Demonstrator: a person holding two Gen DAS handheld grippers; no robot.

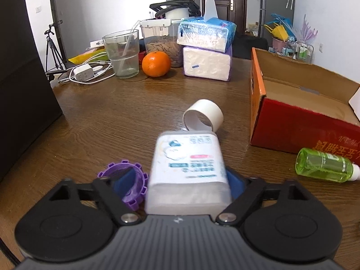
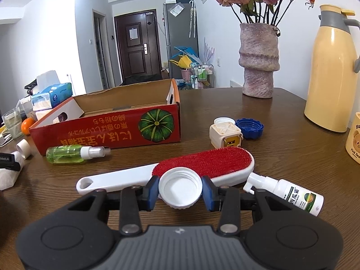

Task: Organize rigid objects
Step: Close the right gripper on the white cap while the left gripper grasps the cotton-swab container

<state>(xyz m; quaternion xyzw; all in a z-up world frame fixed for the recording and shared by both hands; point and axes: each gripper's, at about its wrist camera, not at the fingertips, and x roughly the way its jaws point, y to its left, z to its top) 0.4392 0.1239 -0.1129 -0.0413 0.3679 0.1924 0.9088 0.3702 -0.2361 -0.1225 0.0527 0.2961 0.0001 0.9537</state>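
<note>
Dark wood-grain surface [image 2: 281, 157]. On it: red cardboard box [image 2: 108, 130] at 11 o'clock, green spray bottle [image 2: 65, 154] just in front of it (lying flat), lint brush [image 2: 202, 164] centre, white cube [image 2: 225, 136] beside blue cap [image 2: 250, 127], vase [image 2: 258, 60] at 1 o'clock, yellow thermos [image 2: 330, 72] at 2 o'clock.

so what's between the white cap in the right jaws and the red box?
In the right wrist view, the lint brush lies directly behind the white cap, then bare table up to the red box. The green spray bottle lies further left.
</note>
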